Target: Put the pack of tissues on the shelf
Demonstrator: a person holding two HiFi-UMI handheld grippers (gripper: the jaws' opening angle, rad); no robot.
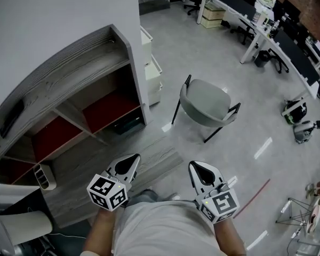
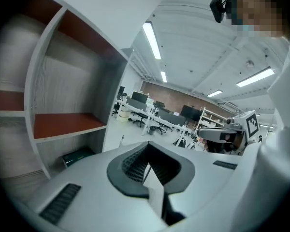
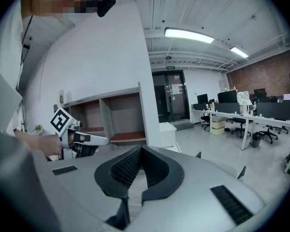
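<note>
What we take for the pack of tissues (image 2: 78,156), a dark green packet, already lies in the shelf's (image 1: 134,73) bottom compartment, so we judge the task done, with the left gripper (image 1: 135,158) and right gripper (image 1: 193,166) both clenched, empty and well clear of it.

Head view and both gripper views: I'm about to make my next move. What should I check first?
1. Left tongs shut with nothing between them: ok.
2. Right tongs shut with nothing between them: ok.
3. Pack found: a dark green flat pack lies in the bottom compartment of the grey wooden shelf with red boards. Whether it is the tissues: cannot tell.
4. Red boards above it bare: ok.
5. Grey shell chair on black legs stands apart from both tongs: ok.
</note>
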